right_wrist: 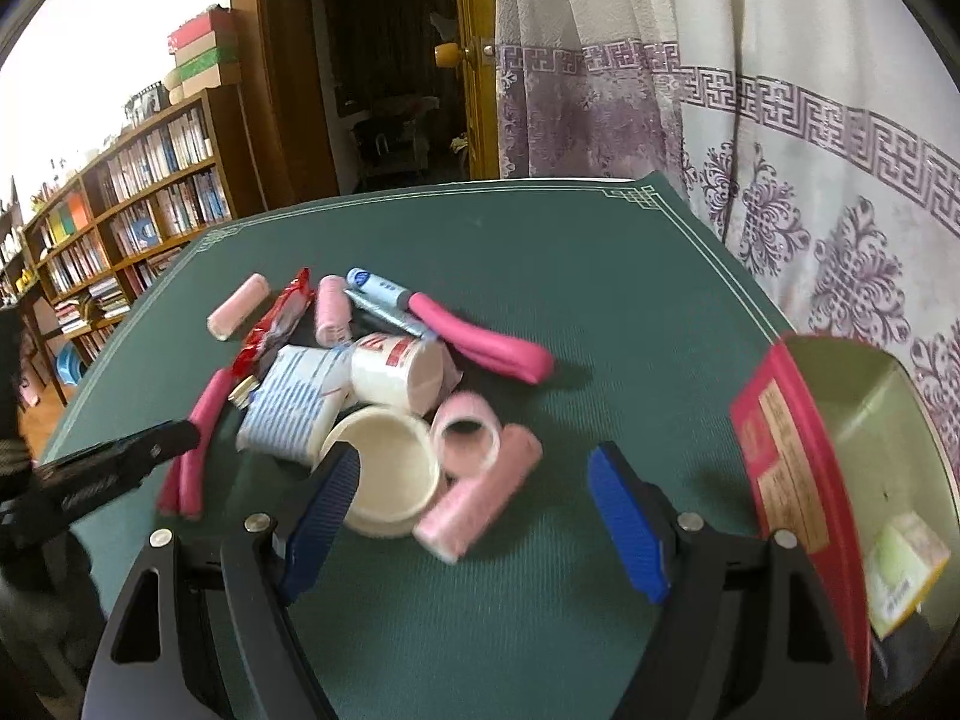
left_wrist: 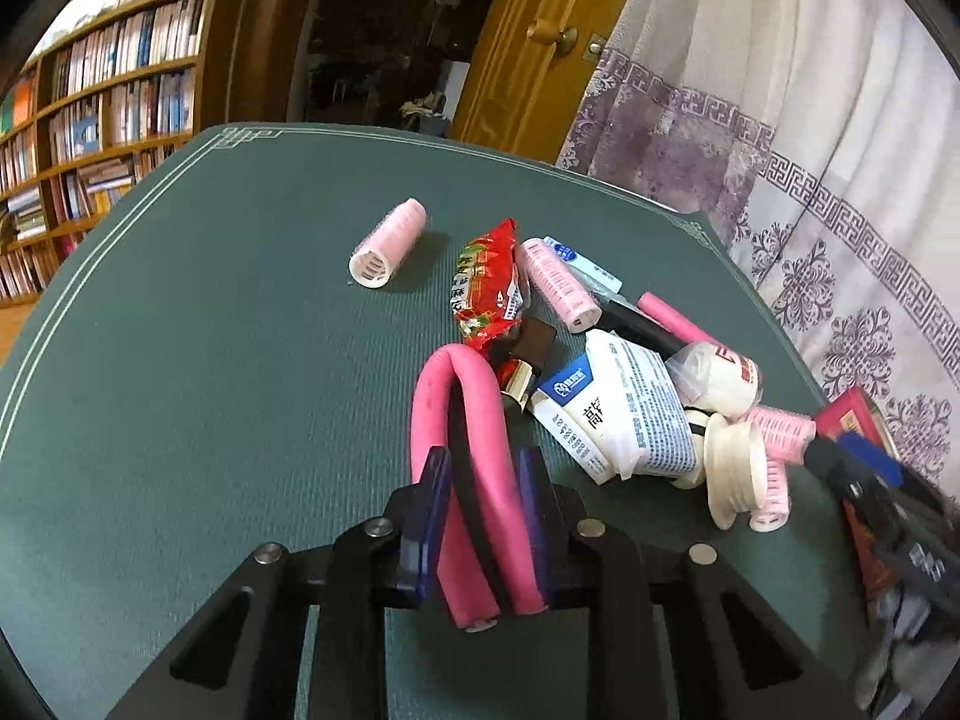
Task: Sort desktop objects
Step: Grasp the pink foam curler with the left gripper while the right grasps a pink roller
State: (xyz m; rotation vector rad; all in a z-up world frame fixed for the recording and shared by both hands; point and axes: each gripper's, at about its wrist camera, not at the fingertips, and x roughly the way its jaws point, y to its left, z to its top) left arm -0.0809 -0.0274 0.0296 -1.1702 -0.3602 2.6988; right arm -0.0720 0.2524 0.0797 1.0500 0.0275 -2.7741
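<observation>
Left tool (left_wrist: pixel 480 516): your blue pads are clamped on the bent pink foam roller rod (left_wrist: pixel 462 420), both of its legs pinched together between them near the cut ends.

Right tool (right_wrist: pixel 480 516): its pads stand wide apart and hold nothing; it hovers over the near side of the pile, above the shallow cream plastic lid (right_wrist: pixel 387 468).

Where the rod lies: at the left edge of the pile, toward the near edge of the green bench (left_wrist: pixel 180 390); its bend points at the far side and sits just beside the red crinkled snack packet (left_wrist: pixel 486 282).

How it looks: soft, matte, folded into a hairpin, with a few dark specks on the left leg; it will likely spring open if you loosen your grip.

Step in hand, as I judge it: carry the rod clear of the heap and group it with its kind.

How to do it well: lift straight up first so the bend does not drag the small gold-capped tube (left_wrist: pixel 519 381) or the white printed pouch (left_wrist: pixel 624 414) beside it. Keep even pressure on both legs.

Other pile: fuzzy pink cylinder hair rollers, one (left_wrist: pixel 389 243) lying alone toward the far left.

Red open box (right_wrist: pixel 798 450): at the right edge of the bench, a likely drop spot.
</observation>
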